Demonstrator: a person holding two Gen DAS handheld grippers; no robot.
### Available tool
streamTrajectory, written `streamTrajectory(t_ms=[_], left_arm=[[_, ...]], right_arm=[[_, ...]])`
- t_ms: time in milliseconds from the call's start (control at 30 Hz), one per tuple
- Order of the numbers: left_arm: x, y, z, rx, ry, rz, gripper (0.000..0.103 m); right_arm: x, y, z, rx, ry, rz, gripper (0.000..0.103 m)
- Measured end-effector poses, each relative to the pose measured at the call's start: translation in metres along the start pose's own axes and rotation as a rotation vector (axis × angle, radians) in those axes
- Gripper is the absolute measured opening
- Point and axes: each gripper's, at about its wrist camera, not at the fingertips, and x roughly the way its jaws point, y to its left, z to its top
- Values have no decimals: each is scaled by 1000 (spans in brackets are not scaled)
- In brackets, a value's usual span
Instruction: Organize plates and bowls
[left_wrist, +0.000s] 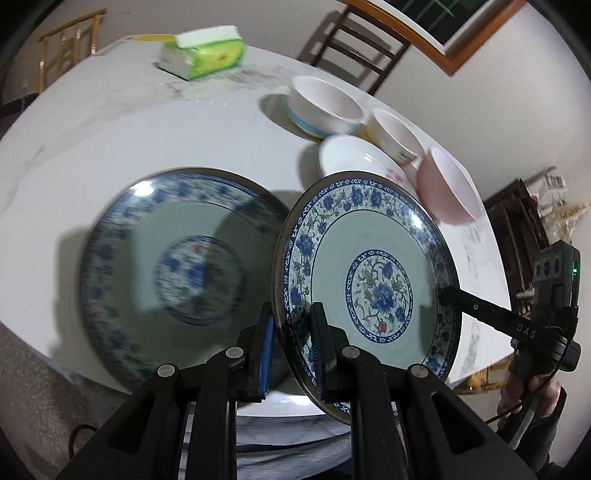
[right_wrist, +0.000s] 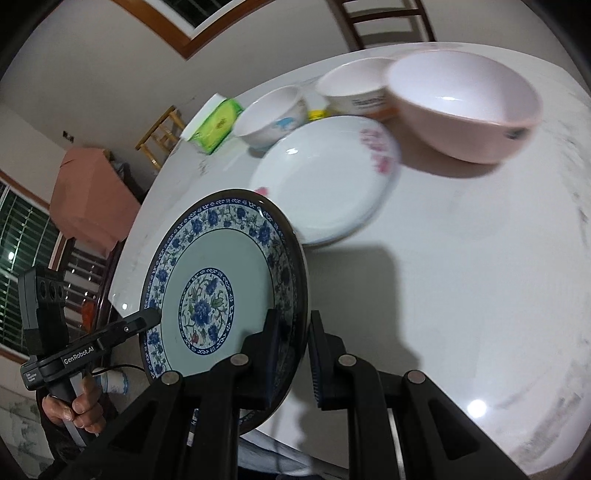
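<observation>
Both grippers hold one blue-and-white floral plate (left_wrist: 369, 280) by opposite rims, lifted and tilted above the round white table (left_wrist: 110, 147). My left gripper (left_wrist: 291, 350) is shut on its near rim; my right gripper (right_wrist: 293, 354) is shut on the other rim, where the plate (right_wrist: 221, 291) also shows. A second matching plate (left_wrist: 177, 266) lies flat on the table to the left, blurred. A white plate with pink flowers (right_wrist: 325, 177), a pink bowl (right_wrist: 461, 107) and two white bowls (right_wrist: 271, 118) (right_wrist: 354, 88) sit further back.
A green tissue pack (left_wrist: 203, 51) lies at the far side of the table. Wooden chairs (left_wrist: 354, 40) stand around it. The right gripper's finger (left_wrist: 476, 306) shows at the plate's right rim in the left wrist view.
</observation>
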Motion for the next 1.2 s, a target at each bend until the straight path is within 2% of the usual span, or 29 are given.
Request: streamTrajectory(t_ms=[300, 500, 800, 1200], left_arm=[[-25, 53, 5, -68, -43, 64, 15], [-31, 79, 9, -106, -50, 91, 15], [-29, 106, 5, -136, -36, 107, 16], [-22, 122, 5, -161, -19, 112, 17]], right_arm=[[39, 52, 14, -51, 50, 37, 15], [63, 70, 17, -53, 86, 51, 15], [86, 82, 20, -51, 119, 39, 15], [96, 93, 21, -68, 131, 13, 16]])
